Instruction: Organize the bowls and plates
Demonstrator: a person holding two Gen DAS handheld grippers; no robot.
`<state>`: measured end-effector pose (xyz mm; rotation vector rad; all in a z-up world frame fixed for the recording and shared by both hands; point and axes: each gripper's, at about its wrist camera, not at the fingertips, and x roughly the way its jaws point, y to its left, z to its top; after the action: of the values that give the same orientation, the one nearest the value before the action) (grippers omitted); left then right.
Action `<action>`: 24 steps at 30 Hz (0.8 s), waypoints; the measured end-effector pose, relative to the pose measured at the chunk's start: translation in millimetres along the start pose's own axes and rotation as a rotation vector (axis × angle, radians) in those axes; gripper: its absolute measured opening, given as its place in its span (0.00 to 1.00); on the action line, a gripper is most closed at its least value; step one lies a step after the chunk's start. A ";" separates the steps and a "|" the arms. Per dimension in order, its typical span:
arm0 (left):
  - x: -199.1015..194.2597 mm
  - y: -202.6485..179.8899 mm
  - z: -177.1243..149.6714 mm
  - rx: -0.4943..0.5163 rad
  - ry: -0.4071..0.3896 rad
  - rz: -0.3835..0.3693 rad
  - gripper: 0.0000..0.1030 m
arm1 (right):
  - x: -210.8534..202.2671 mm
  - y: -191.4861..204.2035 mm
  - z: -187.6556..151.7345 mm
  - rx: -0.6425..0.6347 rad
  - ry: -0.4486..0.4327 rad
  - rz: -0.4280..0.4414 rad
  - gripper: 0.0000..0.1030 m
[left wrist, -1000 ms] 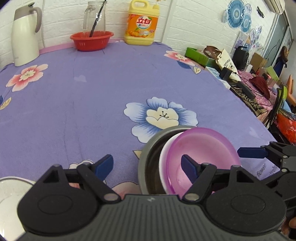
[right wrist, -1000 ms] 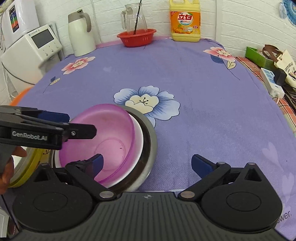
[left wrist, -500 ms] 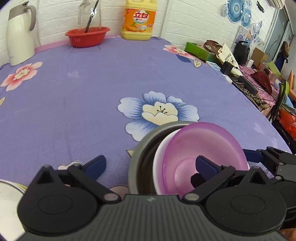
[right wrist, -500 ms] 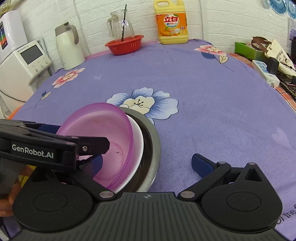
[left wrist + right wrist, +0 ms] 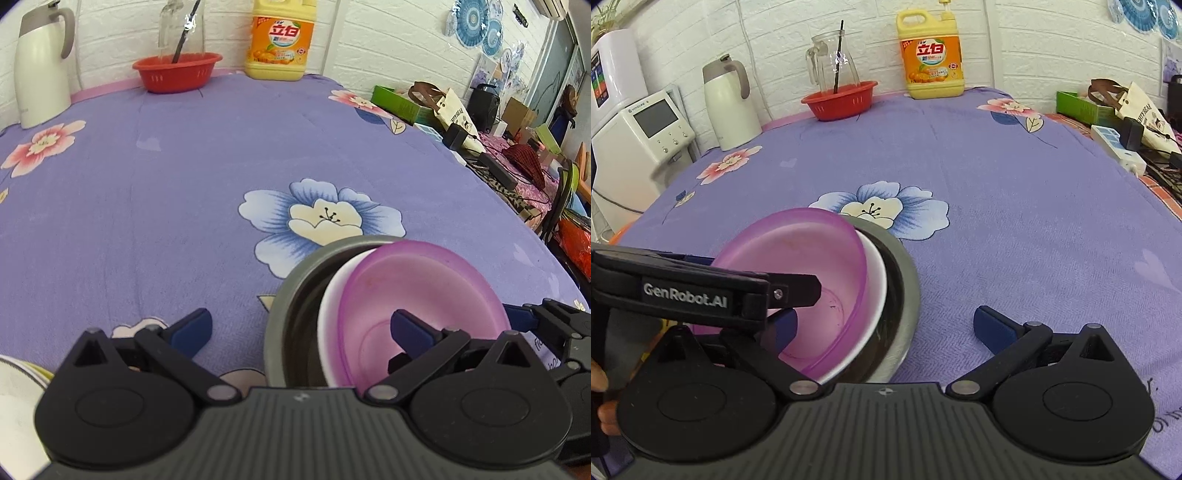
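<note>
A translucent purple bowl (image 5: 424, 288) (image 5: 798, 266) sits tilted inside a white bowl (image 5: 330, 295) (image 5: 877, 280), which sits inside a grey metal bowl (image 5: 291, 299) (image 5: 905, 280) on the purple flowered cloth. My left gripper (image 5: 301, 325) is open; its right finger reaches inside the purple bowl, its left finger is over the cloth. My right gripper (image 5: 886, 325) is open; its left finger is inside the purple bowl, partly hidden behind the left gripper's body (image 5: 687, 291). A white plate edge (image 5: 14, 398) shows at the lower left.
At the table's back stand a white thermos (image 5: 40, 62), a red basket (image 5: 177, 72) with a glass jug (image 5: 833, 62), and a yellow detergent bottle (image 5: 282, 38). A white appliance (image 5: 639, 140) stands left of the table. Clutter (image 5: 498, 147) lies along the right side.
Both grippers have risen and drawn back slightly, staying open. The purple bowl has tilted more within the stack, and both inner fingers now reach into it.
</note>
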<state>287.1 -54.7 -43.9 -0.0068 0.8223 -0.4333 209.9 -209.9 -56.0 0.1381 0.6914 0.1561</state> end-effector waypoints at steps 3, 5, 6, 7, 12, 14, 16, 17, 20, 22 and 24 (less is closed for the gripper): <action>-0.9 0.1 -1.8 0.000 -0.011 -0.003 1.00 | -2.5 1.8 -4.7 0.022 -0.014 0.031 1.00; -1.5 0.2 -2.1 -0.001 -0.012 -0.005 1.00 | -3.3 2.9 -6.7 0.025 -0.022 0.026 1.00; -2.0 0.1 -3.0 -0.001 -0.014 -0.008 1.00 | -3.8 3.3 -7.0 0.027 -0.022 0.025 1.00; -3.2 0.1 -3.5 -0.006 -0.014 -0.013 1.00 | -4.4 4.1 -7.2 0.026 -0.021 0.025 1.00; -9.9 3.5 -4.8 -0.062 -0.021 -0.074 1.00 | -12.1 6.1 -5.7 0.047 -0.031 0.076 1.00; -9.5 2.7 -4.0 -0.057 -0.023 -0.058 0.99 | -11.6 9.7 -4.0 0.028 -0.041 0.078 1.00; -8.0 2.6 -4.2 -0.042 -0.014 -0.050 0.99 | -7.3 9.9 -3.0 0.026 -0.031 0.082 1.00; -7.3 3.2 -4.7 -0.040 -0.008 -0.050 0.98 | -5.2 8.8 -3.6 0.033 -0.023 0.091 1.00; -9.9 3.6 -6.0 -0.053 -0.009 -0.076 0.98 | -7.4 7.6 -8.1 0.038 -0.025 0.080 1.00; -9.9 3.1 -6.6 -0.063 -0.013 -0.092 0.95 | -12.7 5.1 -10.5 0.057 -0.036 0.075 1.00; -9.2 0.5 -8.2 -0.054 -0.025 -0.094 0.90 | -11.7 4.3 -11.4 0.069 -0.039 0.079 1.00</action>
<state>275.9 -49.5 -43.1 -0.1012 0.8108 -0.4988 193.3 -207.1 -56.6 0.2339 0.6527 0.2053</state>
